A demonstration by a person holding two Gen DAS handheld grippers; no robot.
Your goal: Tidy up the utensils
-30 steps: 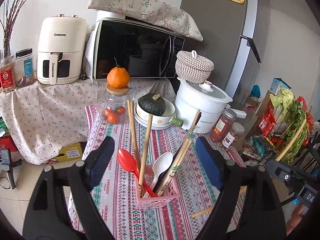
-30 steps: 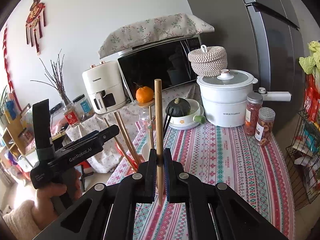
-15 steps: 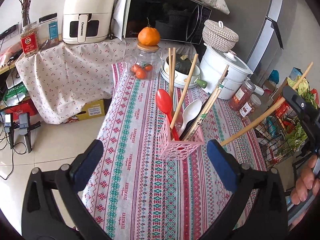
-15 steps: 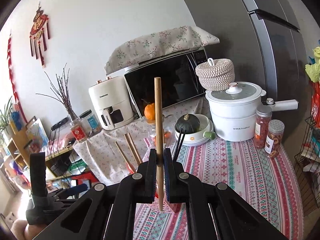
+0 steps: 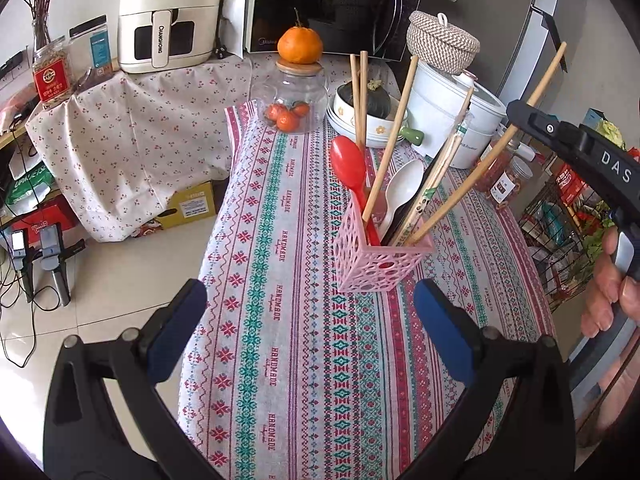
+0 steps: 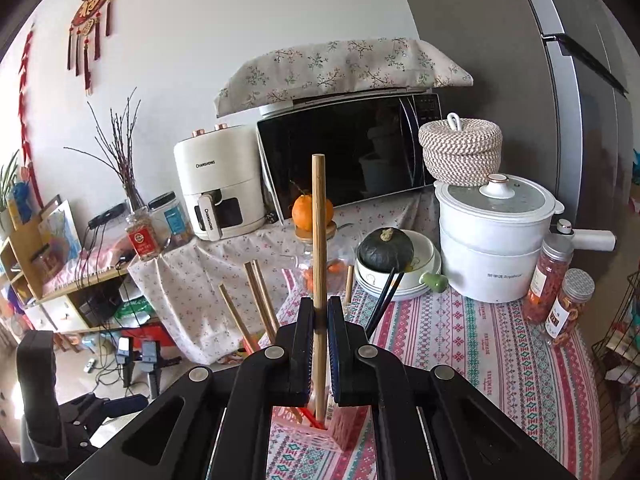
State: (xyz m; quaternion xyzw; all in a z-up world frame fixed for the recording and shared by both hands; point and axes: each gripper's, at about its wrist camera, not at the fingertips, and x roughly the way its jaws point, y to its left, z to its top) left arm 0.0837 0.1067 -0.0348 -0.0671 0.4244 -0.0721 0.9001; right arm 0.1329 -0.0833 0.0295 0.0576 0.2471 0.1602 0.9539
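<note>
A pink lattice utensil basket point(image 5: 380, 264) stands on the patterned tablecloth point(image 5: 280, 320). It holds a red spoon point(image 5: 348, 164), a white spoon point(image 5: 404, 184) and several chopsticks. My right gripper point(image 5: 520, 114) comes in from the right, shut on a wooden chopstick point(image 5: 476, 178) that slants down with its lower end inside the basket. In the right wrist view the chopstick point(image 6: 319, 240) stands upright between the shut pads of the right gripper point(image 6: 319, 316), above the basket point(image 6: 316, 434). My left gripper point(image 5: 310, 296) is wide open and holds nothing, just in front of the basket.
Behind the basket are a glass jar point(image 5: 292, 100) with an orange on its lid, a bowl point(image 5: 372, 124) holding a dark squash, a white cooker point(image 5: 452, 120) and spice jars point(image 6: 552, 280). A wire rack point(image 5: 560, 232) stands right. The table's left edge drops to the floor.
The right gripper carried the chopstick leftward until its lower end entered the basket. The left gripper tilted downward, drew back from the basket, and its jaws spread a little wider.
</note>
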